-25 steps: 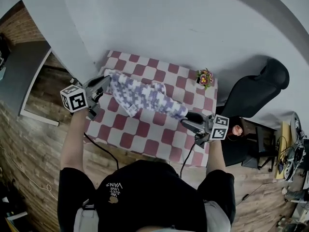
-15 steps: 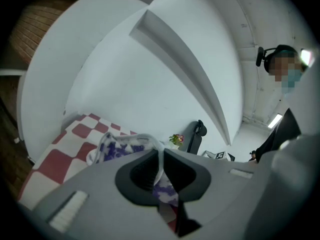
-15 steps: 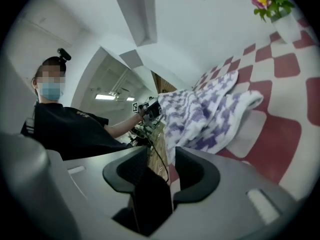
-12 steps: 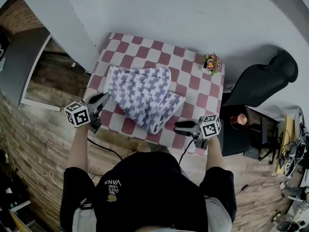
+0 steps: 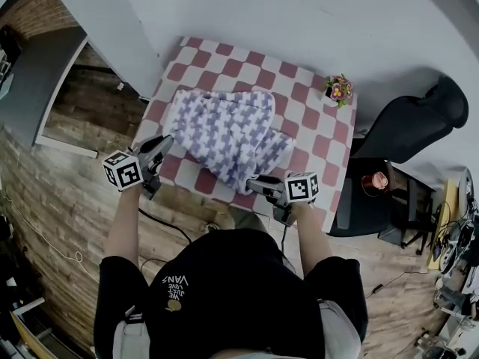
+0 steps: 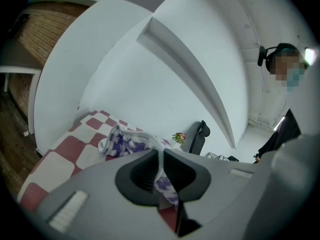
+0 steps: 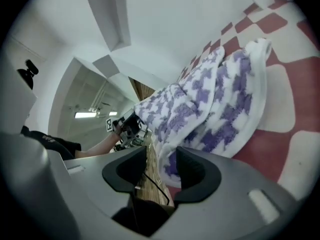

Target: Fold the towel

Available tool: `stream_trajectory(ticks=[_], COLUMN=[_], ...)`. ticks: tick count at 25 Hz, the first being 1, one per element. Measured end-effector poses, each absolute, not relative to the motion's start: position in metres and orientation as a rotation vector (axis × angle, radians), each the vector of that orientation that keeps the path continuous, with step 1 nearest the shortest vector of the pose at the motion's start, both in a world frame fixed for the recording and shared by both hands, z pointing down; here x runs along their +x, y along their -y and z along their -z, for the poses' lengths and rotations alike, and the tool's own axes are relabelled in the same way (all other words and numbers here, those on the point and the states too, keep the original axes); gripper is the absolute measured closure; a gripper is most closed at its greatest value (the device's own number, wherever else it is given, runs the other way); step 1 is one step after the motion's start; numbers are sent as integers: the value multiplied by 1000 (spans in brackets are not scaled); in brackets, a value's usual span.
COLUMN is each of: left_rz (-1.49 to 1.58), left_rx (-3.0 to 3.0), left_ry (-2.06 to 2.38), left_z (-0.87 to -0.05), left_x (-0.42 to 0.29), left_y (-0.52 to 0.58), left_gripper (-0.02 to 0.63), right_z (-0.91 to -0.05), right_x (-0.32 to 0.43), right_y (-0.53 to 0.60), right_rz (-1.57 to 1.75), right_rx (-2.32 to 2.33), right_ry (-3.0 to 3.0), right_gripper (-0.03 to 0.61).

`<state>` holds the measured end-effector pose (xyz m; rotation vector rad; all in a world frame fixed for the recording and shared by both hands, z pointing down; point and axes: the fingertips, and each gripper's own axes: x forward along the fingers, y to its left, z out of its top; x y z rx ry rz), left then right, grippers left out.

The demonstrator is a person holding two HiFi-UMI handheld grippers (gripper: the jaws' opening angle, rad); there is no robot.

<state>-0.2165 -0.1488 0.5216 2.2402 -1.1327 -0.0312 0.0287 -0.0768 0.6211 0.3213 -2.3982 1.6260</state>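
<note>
left fingers (image 6: 143, 174) pinch towel (image 5: 224, 133), right fingers (image 7: 192, 174) straddle it

The towel (image 5: 224, 137) is seen as soft, fluffy terry cloth; the tablecloth (image 5: 299, 88) is shown smooth and matt; the floor (image 5: 67, 200) is laid in matt wood planks; the left gripper (image 6: 161, 166) is moulded in matt grey plastic.

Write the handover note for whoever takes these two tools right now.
Left tool: shut on a thin edge of the towel, at its left side.
Right tool: open; the towel's near edge sits between its jaws, not pinched.
Towel: on the checked table, rumpled in loose layers.
Done: towel laid on the table.
Left: close the right tool on the edge, then probably make a neat fold.
</note>
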Motion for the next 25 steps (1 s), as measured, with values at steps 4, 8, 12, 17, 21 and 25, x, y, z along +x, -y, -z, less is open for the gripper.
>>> stream_trajectory(ticks=[4, 8, 12, 17, 21, 25], left_rz=[29, 22, 21, 7, 27, 46], left_rx=[2249, 2249, 2252, 2267, 2318, 2409], left_ry=[1126, 1124, 1118, 1133, 1155, 1156], left_z=[-519, -518, -518, -507, -478, -439], left_x=[-215, -217, -217, -225, -235, -231], left_y=[145, 145, 145, 155, 175, 211], left_gripper=[584, 584, 584, 584, 584, 584], right_z=[-635, -640, -623, -585, -530, -453], right_x=[26, 29, 28, 42, 77, 106], right_y=[84, 91, 104, 123, 167, 218], right_rz=[-1791, -1863, -1832, -1697, -1465, -1226], right_rx=[421, 489, 507, 521, 603, 655], right_ry=[2295, 2280, 2409, 2545, 2668, 2830], right_gripper=[387, 361, 542, 552, 554, 555])
